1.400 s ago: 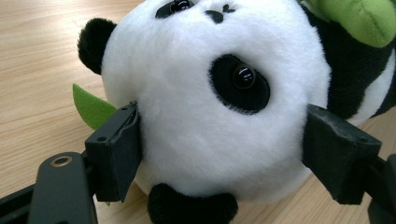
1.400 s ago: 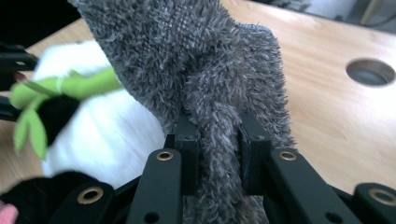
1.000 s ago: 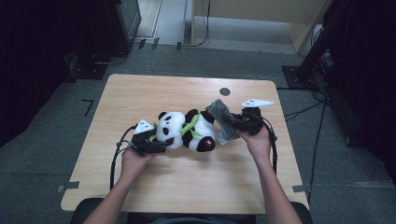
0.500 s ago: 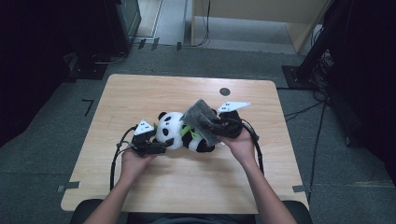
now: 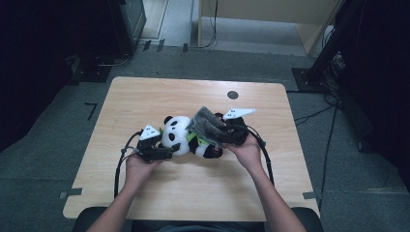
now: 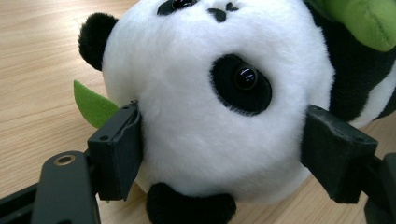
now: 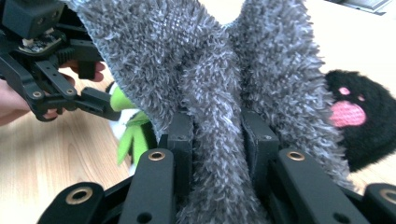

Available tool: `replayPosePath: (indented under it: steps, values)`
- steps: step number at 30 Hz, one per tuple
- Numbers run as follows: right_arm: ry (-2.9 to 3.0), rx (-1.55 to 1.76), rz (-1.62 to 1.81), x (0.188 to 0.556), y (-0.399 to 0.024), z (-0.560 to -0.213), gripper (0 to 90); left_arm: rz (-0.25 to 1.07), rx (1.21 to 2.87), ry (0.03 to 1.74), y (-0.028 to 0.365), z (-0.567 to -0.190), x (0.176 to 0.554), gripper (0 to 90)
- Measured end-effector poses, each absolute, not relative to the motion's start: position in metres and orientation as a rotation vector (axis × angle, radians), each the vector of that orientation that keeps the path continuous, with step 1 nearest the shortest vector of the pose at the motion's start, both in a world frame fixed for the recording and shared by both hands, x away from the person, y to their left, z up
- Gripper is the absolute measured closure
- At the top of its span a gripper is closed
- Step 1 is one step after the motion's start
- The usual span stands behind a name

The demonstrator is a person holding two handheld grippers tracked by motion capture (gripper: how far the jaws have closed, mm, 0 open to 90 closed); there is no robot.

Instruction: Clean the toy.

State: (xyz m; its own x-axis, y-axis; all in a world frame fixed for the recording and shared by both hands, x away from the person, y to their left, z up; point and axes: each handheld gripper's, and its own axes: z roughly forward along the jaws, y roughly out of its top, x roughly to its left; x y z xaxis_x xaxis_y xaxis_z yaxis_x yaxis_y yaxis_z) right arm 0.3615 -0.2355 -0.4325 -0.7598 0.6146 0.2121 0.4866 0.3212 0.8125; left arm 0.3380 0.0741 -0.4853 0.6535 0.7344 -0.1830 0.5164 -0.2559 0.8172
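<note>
**Panda toy clamped at head; grey cloth gripped over its body**

The black-and-white plush panda toy (image 5: 186,137) lies on its side at the middle of the light wooden worktop (image 5: 145,96). The left tongs (image 6: 219,154) clasp its white head, one jaw pressed into each side, head to the left. The right tongs (image 7: 217,135) pinch a fold of shaggy grey cloth (image 5: 208,124), draped over the panda's body just right of the head; these jaws have just been opening slightly, the cloth between them. A green felt leaf (image 6: 93,105) lies beside the head.
</note>
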Motion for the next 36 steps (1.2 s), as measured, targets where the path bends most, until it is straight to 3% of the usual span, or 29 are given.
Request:
replayPosePath:
  steps: [36]
  values:
    - [2.445, 1.251, 1.181, 0.357, -0.286, -0.469, 73.2, 0.257, 1.926, 1.005, 0.074, -0.482, 0.342, 20.7]
